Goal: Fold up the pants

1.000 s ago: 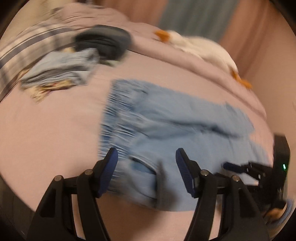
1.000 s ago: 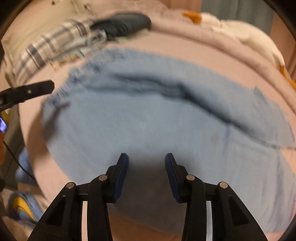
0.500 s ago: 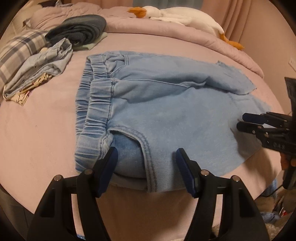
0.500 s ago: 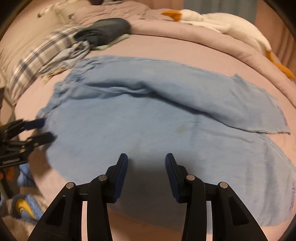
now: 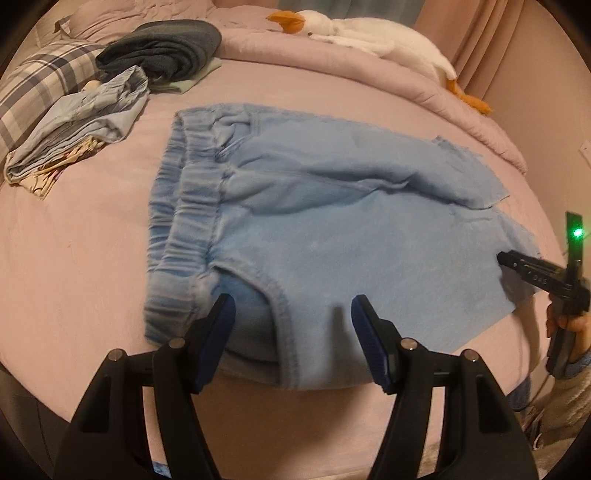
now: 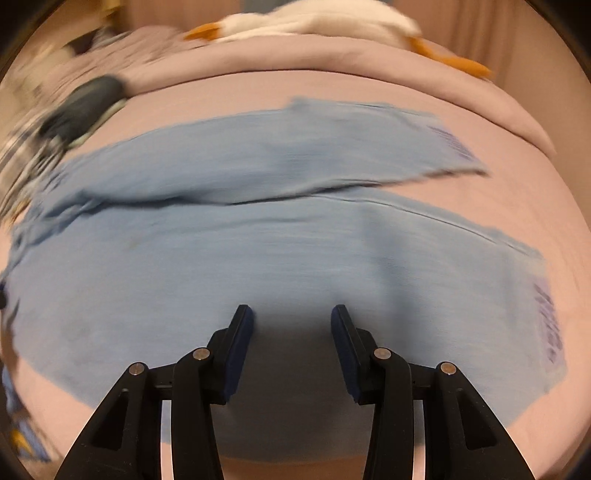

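The left tool [image 5: 293, 325] is spread wide and holds nothing; its blue pads [image 5: 364, 321] hang just above the near edge of the pants [image 5: 332, 229], one pad over the waistband [image 5: 184, 229] corner and the other over the pocket seam. This place seems chosen because the waist end is thick and easy to pinch, and from here the near side can be lifted over the far side.

The right tool [image 6: 291, 332] is also spread and empty. In its own view it stands over the middle of the near leg [image 6: 258, 266], low above the cloth, so that its shadow falls between the fingers. In the left view the right tool [image 5: 517, 264] shows at the leg's hem with its tip close to the cloth, and a hand [image 5: 569, 328] grips its handle. Likely the two tools take the same long edge at two points, so the cloth rises evenly and does not sag.

The pants lie flat on the bed [image 5: 74, 258], waist to the left, legs to the right; the far leg [image 5: 369, 166] lies a little over the near one. Folding is not yet begun, judging by this spread shape.

Behind, well apart from the pants, sit a dark folded garment [image 5: 166, 48], a pale blue one [image 5: 85, 122], a plaid pillow [image 5: 33, 85] and a plush goose [image 5: 369, 33]. They leave free room for the fold.
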The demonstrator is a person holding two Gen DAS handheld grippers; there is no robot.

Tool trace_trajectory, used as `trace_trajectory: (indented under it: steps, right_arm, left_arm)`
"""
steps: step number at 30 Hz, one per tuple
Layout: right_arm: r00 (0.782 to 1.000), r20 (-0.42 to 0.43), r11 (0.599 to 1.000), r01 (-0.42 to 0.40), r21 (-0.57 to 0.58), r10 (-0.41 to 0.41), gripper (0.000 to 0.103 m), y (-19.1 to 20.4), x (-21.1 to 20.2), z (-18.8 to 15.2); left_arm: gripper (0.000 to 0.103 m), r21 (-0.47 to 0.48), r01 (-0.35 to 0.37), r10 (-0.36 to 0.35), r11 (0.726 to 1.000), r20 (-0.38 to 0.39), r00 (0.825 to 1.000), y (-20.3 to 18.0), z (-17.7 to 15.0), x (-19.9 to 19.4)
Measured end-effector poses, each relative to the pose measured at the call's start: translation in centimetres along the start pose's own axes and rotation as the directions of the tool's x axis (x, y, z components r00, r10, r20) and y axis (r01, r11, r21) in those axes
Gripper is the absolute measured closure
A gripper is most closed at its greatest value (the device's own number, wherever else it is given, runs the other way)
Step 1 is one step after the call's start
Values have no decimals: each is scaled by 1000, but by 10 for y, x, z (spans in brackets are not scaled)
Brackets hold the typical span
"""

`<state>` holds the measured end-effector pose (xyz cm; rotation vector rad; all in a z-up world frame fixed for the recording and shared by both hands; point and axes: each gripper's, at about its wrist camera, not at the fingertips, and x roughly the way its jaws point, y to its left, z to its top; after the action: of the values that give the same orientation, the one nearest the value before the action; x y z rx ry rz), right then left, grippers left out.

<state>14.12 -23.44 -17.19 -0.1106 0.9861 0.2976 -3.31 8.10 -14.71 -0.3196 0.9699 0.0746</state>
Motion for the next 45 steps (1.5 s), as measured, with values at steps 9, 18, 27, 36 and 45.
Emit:
trace_trajectory:
  steps: [9, 18, 27, 36, 45]
  right_arm:
    - [996, 47, 957, 59, 283, -75, 59, -98, -31, -21]
    - [991, 42, 864, 88, 495, -124, 55, -159, -54, -49]
    - [992, -1, 700, 90, 708, -126, 55, -204, -48, -69]
    - [995, 6, 657, 61, 752, -100, 50, -221, -43, -74]
    - [984, 47, 829, 117, 546, -170, 97, -200, -53, -50]
  left_arm:
    - [32, -2, 81, -81, 997, -20, 997, -21, 17, 18]
    - [32, -41, 46, -48, 998, -64, 997, -12, 22, 36]
    - [29, -16, 13, -15, 1000, -81, 997, -17, 22, 40]
    - [27, -29, 10, -13, 1000, -90, 996, -15, 24, 41]
    - [27, -30, 6, -9, 1000, -94, 996, -14, 27, 44]
